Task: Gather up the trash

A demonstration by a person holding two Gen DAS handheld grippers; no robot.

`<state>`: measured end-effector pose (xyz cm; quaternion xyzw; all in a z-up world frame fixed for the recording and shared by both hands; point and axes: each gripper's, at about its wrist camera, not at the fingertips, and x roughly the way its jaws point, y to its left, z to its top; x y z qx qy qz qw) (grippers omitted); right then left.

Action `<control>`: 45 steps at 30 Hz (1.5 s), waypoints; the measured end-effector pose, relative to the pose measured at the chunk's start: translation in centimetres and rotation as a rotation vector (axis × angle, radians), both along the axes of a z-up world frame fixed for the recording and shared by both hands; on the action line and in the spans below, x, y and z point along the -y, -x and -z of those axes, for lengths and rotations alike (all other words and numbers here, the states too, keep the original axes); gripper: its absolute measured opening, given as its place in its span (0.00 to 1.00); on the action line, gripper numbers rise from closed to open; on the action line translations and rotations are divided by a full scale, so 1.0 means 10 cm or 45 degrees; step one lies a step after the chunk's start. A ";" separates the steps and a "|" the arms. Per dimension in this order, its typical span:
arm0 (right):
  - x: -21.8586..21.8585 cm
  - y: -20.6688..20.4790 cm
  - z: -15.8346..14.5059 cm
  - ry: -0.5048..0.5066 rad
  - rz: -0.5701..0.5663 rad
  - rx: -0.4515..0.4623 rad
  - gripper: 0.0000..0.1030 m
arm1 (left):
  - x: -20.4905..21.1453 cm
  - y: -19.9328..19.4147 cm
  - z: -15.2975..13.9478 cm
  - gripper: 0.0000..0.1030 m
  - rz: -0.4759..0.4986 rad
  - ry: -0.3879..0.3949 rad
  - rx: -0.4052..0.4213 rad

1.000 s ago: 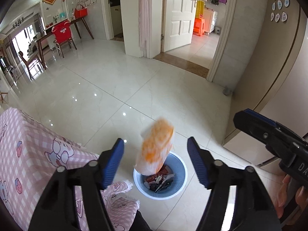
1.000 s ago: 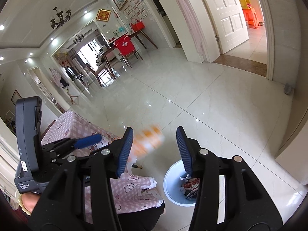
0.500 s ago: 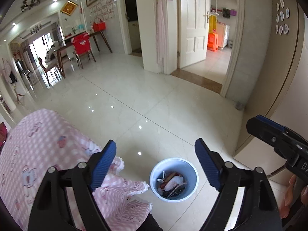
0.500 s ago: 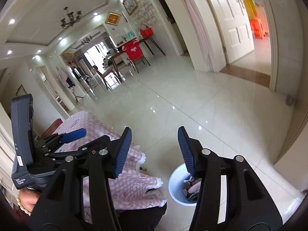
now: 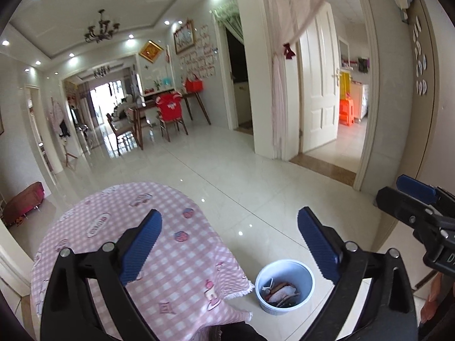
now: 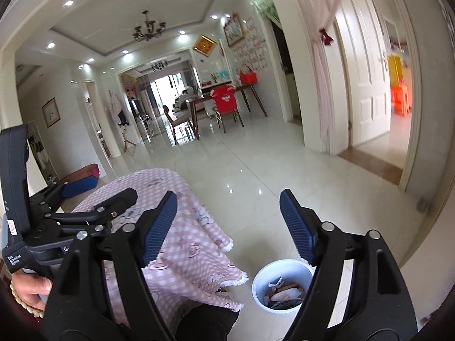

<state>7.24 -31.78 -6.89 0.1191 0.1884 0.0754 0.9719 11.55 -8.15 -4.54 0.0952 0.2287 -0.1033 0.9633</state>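
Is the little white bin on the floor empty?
No, the white bin on the floor beside the pink checked tablecloth has wrappers and scraps of trash lying inside it.

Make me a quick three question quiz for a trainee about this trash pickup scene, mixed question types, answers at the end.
1. True or false: the white bin stands on the floor beside the pink checked tablecloth.
2. Multiple choice: what is between the fingers of the left gripper? A) an orange wrapper B) nothing C) a cup
3. Fill in: the bin holds ____, not just air.

Key
1. True; it sits on the tiles just off the cloth's fringed edge.
2. B; its jaws are opening with nothing between them, and the same goes for the right gripper.
3. Trash; crumpled wrappers lie inside.
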 end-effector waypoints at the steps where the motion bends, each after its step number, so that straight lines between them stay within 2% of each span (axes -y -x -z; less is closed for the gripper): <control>1: -0.05 0.06 -0.05 0.014 -0.002 0.015 0.74 | -0.04 0.07 -0.04 0.92 -0.012 0.003 0.018; 8: -0.31 0.48 -0.29 0.069 -0.036 0.113 0.77 | -0.27 0.56 -0.31 0.92 -0.103 0.022 0.120; 21: -0.55 0.84 -0.48 0.098 -0.071 0.203 0.79 | -0.50 1.00 -0.55 0.92 -0.163 0.039 0.217; 45: -0.64 0.94 -0.51 0.095 -0.087 0.209 0.81 | -0.50 1.13 -0.57 0.92 -0.172 0.014 0.262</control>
